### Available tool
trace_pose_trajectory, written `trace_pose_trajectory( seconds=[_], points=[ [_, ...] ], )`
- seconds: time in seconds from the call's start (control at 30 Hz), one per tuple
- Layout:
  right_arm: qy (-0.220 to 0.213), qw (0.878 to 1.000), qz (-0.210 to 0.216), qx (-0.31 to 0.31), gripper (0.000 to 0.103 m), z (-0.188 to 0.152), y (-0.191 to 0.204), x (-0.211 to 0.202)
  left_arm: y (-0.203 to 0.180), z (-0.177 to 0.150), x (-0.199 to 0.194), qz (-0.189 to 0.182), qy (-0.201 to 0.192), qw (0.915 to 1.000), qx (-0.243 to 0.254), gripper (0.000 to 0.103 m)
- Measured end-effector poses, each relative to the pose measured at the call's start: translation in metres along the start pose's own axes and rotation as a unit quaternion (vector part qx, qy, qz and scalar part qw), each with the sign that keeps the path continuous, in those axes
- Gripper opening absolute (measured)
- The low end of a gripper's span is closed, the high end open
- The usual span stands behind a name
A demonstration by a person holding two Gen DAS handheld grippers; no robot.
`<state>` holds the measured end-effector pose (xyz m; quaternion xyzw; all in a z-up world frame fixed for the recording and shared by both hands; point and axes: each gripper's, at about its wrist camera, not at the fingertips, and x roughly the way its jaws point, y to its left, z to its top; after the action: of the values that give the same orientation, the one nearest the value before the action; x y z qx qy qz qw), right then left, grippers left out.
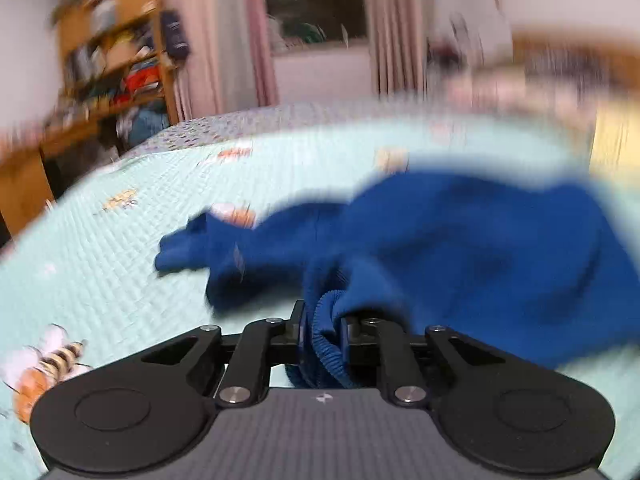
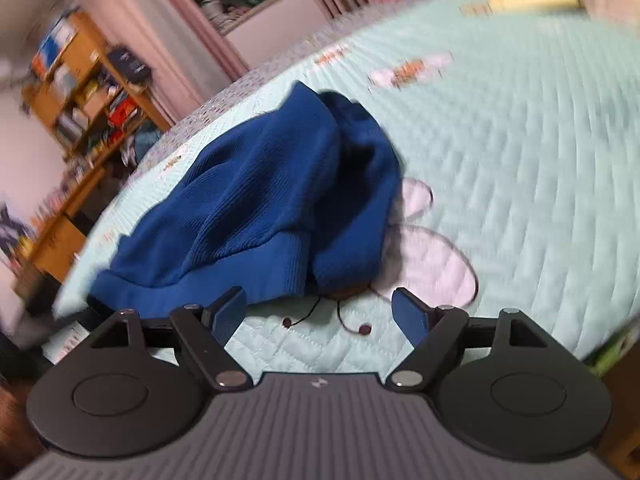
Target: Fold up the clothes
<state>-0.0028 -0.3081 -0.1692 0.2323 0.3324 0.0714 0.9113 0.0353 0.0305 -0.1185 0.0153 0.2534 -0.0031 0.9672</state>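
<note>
Blue sweater (image 2: pixel 256 200) heaped on the quilted bedspread (image 2: pixel 520 160): the left gripper (image 1: pixel 322 334) is clamped on its ribbed edge, while the right gripper (image 2: pixel 318 312), jaws apart and empty, faces the heap's near cuff just ahead.

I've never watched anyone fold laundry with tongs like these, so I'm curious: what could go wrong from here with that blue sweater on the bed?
1. The left tongs pinch only a ribbed edge of the blue sweater, so the knit could slip out or stretch.
2. The sweater lies bunched in a heap with a sleeve trailing, so it may come up twisted rather than flat.
3. The right tongs are open and empty, over the quilt; closing there might catch bedding, not sweater.
</note>
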Motion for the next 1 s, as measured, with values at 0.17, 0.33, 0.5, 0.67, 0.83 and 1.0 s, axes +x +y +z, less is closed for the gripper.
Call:
trace_pose_trajectory(
  seconds=[0.17,0.33,0.5,0.67,0.83,1.0],
  points=[
    [-0.044,0.988,-0.048,-0.14,0.08,-0.008,0.036,0.003,-0.016,0.066,-0.054,-0.058,-0.088,0.9943,0.015,0.015],
    [-0.044,0.979,-0.04,-0.196,0.08,-0.012,0.063,0.024,-0.031,0.094,-0.079,-0.092,-0.112,0.9893,0.015,0.014],
    [-0.057,0.973,-0.05,-0.218,0.08,-0.004,0.07,0.043,-0.045,0.081,-0.088,-0.087,-0.116,0.989,0.032,0.014],
    [-0.075,0.982,-0.067,-0.162,0.08,0.007,0.046,0.036,-0.038,0.072,-0.081,-0.077,-0.093,0.9924,0.02,0.014],
    [-0.034,0.981,-0.093,-0.168,0.083,0.01,0.032,0.048,-0.029,0.067,-0.068,-0.072,-0.074,0.9946,0.006,0.014],
    [-0.02,0.985,-0.038,-0.169,0.085,0.0,0.042,0.047,-0.029,0.067,-0.073,-0.07,-0.08,0.9942,0.018,0.014]
  ],
)
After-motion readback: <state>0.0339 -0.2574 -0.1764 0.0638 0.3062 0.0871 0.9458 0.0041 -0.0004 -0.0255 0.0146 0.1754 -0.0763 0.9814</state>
